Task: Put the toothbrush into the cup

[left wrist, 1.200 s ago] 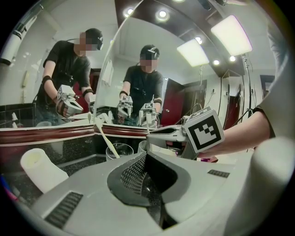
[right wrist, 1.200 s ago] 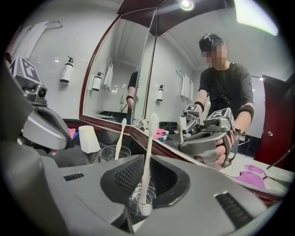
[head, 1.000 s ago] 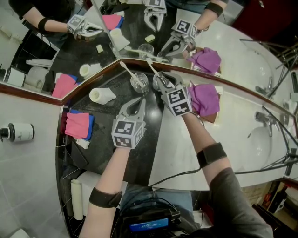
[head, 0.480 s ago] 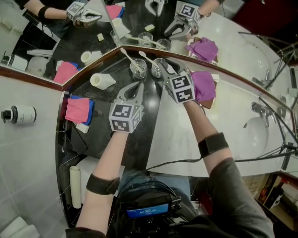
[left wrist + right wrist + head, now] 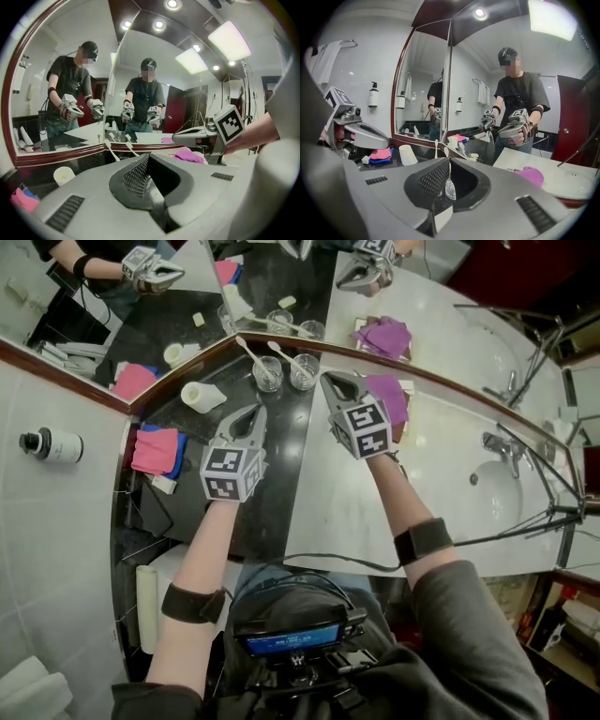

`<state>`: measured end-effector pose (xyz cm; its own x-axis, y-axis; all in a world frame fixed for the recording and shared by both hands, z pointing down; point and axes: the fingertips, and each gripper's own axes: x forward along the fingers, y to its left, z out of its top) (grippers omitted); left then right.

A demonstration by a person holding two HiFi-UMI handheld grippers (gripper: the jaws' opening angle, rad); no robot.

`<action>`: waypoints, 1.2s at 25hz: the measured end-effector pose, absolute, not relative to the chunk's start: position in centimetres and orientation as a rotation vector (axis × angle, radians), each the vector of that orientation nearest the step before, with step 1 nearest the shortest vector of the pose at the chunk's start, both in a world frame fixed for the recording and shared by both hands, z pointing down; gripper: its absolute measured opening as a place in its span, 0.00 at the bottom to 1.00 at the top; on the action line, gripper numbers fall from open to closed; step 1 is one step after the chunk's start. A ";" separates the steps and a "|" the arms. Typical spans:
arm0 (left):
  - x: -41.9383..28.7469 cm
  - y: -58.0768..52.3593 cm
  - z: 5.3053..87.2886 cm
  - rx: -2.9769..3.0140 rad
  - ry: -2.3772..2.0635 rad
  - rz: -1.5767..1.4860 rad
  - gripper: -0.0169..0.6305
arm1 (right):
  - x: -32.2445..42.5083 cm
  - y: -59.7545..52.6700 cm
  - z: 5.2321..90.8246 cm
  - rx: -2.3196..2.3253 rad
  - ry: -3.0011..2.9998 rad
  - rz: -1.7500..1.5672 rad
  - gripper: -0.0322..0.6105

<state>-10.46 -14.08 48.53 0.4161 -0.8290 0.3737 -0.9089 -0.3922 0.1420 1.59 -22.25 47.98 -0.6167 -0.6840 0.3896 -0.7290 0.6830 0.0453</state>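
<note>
Left gripper (image 5: pixel 255 412): fingers pressed together with nothing between them. It hangs over the dark surface (image 5: pixel 281 493), well short of the cups.
Right gripper (image 5: pixel 329 381): fingers have just been closing and stand a narrow slit apart, with nothing in the slit. It is near the right cup (image 5: pixel 304 374) but not touching it.
Toothbrush (image 5: pixel 284 351): stands in the right cup, head up, leaning left.
Left cup (image 5: pixel 267 377): sits just beside the right cup and holds a second toothbrush (image 5: pixel 246 348) at the same lean.
Mirror (image 5: pixel 187 296): rises directly behind both cups.
Step in hand: judged to be after release. The placement looks complete, since both grippers are empty and clear of the cups.
Next move: judged to be withdrawal only. The right gripper must avoid the leaning handle, as a light cup could tip.
Head view alone: shows both cups, both toothbrushes and each gripper's distance from them.
Right gripper view alone: shows the slit between its fingers, with the cup in line beyond.
Left gripper view alone: shows its own fingers meeting, and the right gripper side-on.
</note>
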 end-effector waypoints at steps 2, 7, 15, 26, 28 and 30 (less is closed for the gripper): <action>-10.8 -13.3 48.1 2.345 -1.509 0.338 0.03 | 2.2 -21.1 47.4 1.102 -2.514 0.163 0.09; -11.0 -11.6 47.5 2.335 -1.511 0.309 0.03 | 4.3 -19.2 45.9 1.140 -2.505 0.180 0.08; -10.0 -9.7 47.0 2.365 -1.472 0.324 0.03 | 8.5 -16.2 44.1 1.240 -2.488 0.260 0.08; -8.4 -6.2 47.1 2.380 -1.431 0.349 0.03 | 16.4 -9.4 47.1 1.420 -2.409 0.457 0.08; -8.4 -5.7 47.4 2.372 -1.434 0.360 0.03 | 17.8 -8.4 48.0 1.446 -2.392 0.482 0.08; -8.5 -5.2 47.4 2.361 -1.439 0.363 0.03 | 19.0 -7.5 48.5 1.475 -2.382 0.507 0.08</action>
<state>-8.46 -5.19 47.42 0.4507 -0.8020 0.3920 -0.8920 -0.4218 0.1626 18.97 -7.51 48.54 -0.4317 -0.7963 0.4237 -0.8998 0.4129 -0.1408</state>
